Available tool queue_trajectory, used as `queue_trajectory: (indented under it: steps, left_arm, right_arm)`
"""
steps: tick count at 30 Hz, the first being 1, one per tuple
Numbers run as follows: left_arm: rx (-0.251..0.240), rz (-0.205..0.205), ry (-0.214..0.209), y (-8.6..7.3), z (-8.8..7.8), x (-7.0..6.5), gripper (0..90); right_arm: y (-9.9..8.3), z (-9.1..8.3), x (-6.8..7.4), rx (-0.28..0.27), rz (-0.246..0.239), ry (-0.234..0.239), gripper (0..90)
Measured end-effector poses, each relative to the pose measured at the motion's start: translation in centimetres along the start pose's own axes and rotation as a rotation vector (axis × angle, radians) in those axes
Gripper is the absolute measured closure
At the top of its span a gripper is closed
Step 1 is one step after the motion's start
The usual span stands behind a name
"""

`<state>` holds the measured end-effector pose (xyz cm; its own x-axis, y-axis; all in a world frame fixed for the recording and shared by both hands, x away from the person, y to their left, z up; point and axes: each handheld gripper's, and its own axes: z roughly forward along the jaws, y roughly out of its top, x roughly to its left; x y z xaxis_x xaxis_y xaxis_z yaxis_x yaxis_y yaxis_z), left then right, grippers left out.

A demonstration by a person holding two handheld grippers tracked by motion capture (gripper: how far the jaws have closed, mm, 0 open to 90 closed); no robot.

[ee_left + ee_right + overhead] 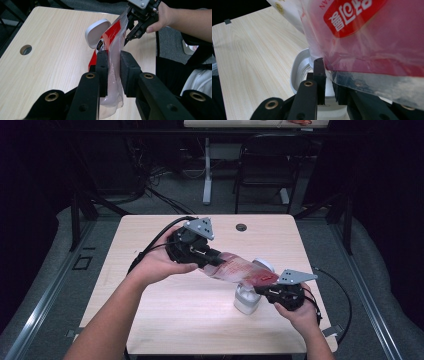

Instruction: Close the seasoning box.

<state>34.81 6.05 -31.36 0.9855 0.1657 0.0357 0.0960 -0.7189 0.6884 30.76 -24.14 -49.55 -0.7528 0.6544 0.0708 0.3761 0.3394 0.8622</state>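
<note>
Above the right half of the tabletop (165,320), a red-and-clear pouch (240,270) hangs stretched between both tools, tilted down toward a white open container (247,301) near the right edge. The left gripper (114,72) has its jaws pinching the pouch's pale, filled end; the right gripper (267,292) has its jaws pressed on the lower corner, just over the container's mouth. Likely risks: contents missing the narrow opening if the pouch twists, the slick film slipping from either pinch, or the light container being knocked over
</note>
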Motion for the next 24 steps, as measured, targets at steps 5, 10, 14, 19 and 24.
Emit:
queue_trajectory:
  steps: [5,10,14,19,24]
  left_arm:
    - [-0.001,0.001,-0.003,-0.08,-0.01,0.10,78.2]
    - [-0.004,-0.004,-0.001,-0.14,0.05,0.16,78.3]
    - [-0.004,-0.003,-0.003,-0.12,0.07,0.15,78.3]
    - [-0.002,0.001,-0.003,-0.16,0.02,0.16,78.3]
    - [-0.001,0.000,-0.002,-0.21,-0.04,0.14,78.3]
  right_arm:
    - [0.01,-0.11,-0.01,-0.004,0.002,0.000,82.0]
    - [0.01,-0.22,-0.01,-0.007,0.003,-0.001,82.0]
    - [-0.02,-0.25,-0.03,-0.004,0.002,-0.003,82.0]
    - [-0.01,-0.21,-0.03,-0.005,0.001,0.000,82.0]
    - [0.01,-0.10,0.06,-0.002,-0.001,-0.003,82.0]
